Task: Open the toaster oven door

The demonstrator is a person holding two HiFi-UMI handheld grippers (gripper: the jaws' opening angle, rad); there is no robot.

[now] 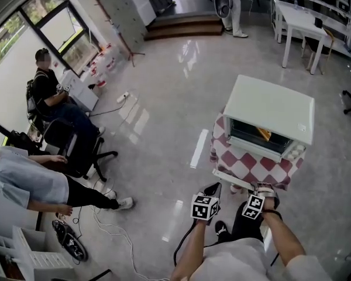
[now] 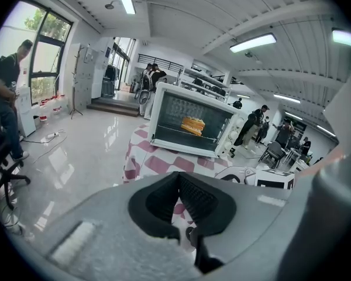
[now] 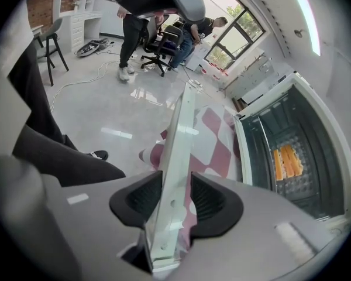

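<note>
The white toaster oven stands on a small table with a red-and-white checked cloth. Its door hangs open and folded down toward me, and toast shows on the rack inside. In the right gripper view the door's front edge runs between the jaws of my right gripper, which stand open with a gap at the right pad. The open cavity and toast lie to the right. My left gripper hovers left of the door, shut and empty, facing the oven.
Two people sit at the left by a black office chair, with cables trailing over the glossy floor. A white desk stands at the back right and steps rise at the far end.
</note>
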